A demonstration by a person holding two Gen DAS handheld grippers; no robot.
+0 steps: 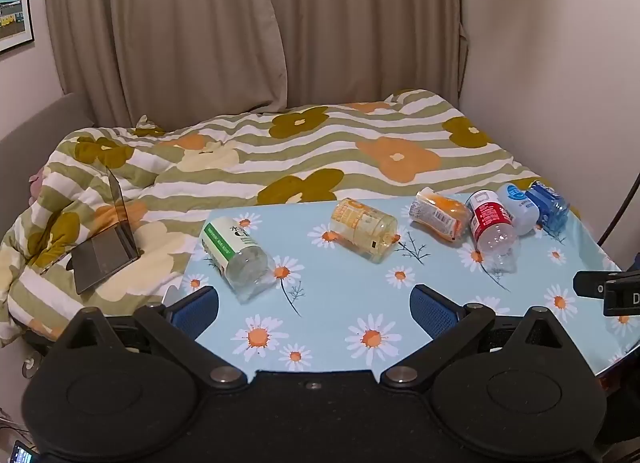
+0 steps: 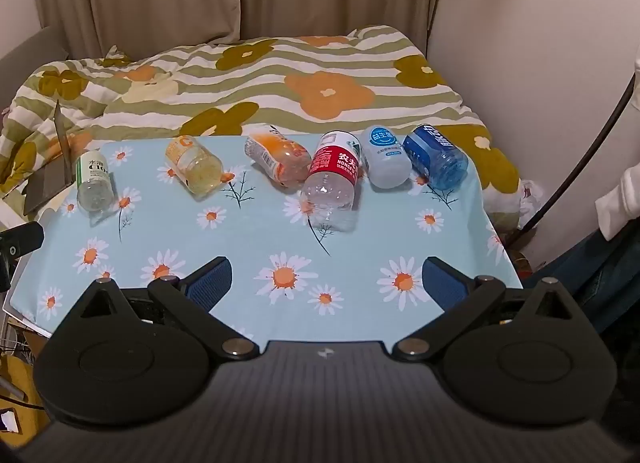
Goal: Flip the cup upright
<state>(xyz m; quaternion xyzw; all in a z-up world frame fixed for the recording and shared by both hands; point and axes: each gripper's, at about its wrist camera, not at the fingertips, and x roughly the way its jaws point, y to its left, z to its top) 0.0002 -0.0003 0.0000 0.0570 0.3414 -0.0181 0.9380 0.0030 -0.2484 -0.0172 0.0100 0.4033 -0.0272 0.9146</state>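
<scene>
Several cut-bottle cups lie on their sides in a row across the far part of a daisy-print table [image 2: 248,231]. From left: a green-label cup [image 2: 94,181] [image 1: 236,251], a yellow cup [image 2: 194,165] [image 1: 364,229], an orange cup [image 2: 278,161] [image 1: 440,215], a red-label cup [image 2: 332,183] [image 1: 492,227], a white cup [image 2: 384,157] [image 1: 518,205] and a blue cup [image 2: 436,157] [image 1: 548,203]. My left gripper [image 1: 314,307] is open and empty, near the green-label cup. My right gripper [image 2: 326,281] is open and empty, short of the red-label cup.
A bed with a flowered striped quilt [image 2: 280,75] lies behind the table. An open laptop [image 1: 108,239] sits on the quilt at left. Curtains hang behind, a wall [image 2: 520,43] stands at right. The other gripper's body [image 1: 612,291] shows at the table's right edge.
</scene>
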